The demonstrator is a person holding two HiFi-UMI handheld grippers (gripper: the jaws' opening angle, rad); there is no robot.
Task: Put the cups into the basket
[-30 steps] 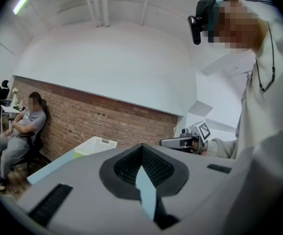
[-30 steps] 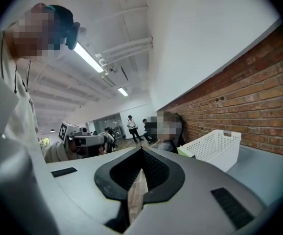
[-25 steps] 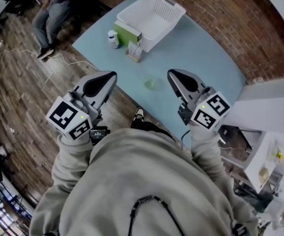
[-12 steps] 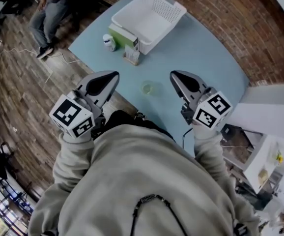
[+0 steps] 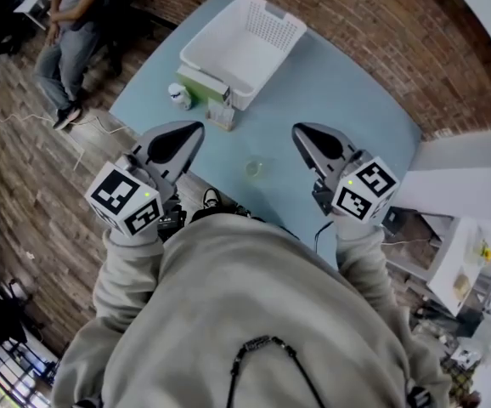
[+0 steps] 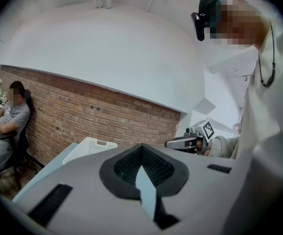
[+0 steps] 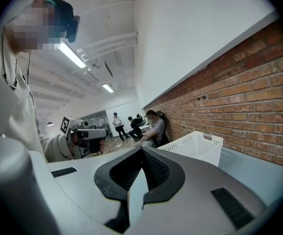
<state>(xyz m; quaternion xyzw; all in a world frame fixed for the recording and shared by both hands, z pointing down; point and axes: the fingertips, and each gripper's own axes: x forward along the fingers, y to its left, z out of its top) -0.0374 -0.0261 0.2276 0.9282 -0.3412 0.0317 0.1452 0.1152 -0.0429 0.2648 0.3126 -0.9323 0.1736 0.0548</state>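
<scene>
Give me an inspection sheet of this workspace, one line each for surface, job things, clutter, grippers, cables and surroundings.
Surface: light blue table, set against a brick wall.
Job's things: one clear cup stands on the table, outside the white basket; nothing seen in the basket.
Clutter: green box, small white bottle and small tan item beside the basket.
Grippers: left gripper and right gripper both shut, empty, apart from the cup.
Cables: white cable on the floor.
Surroundings: wood floor; seated person.
</scene>
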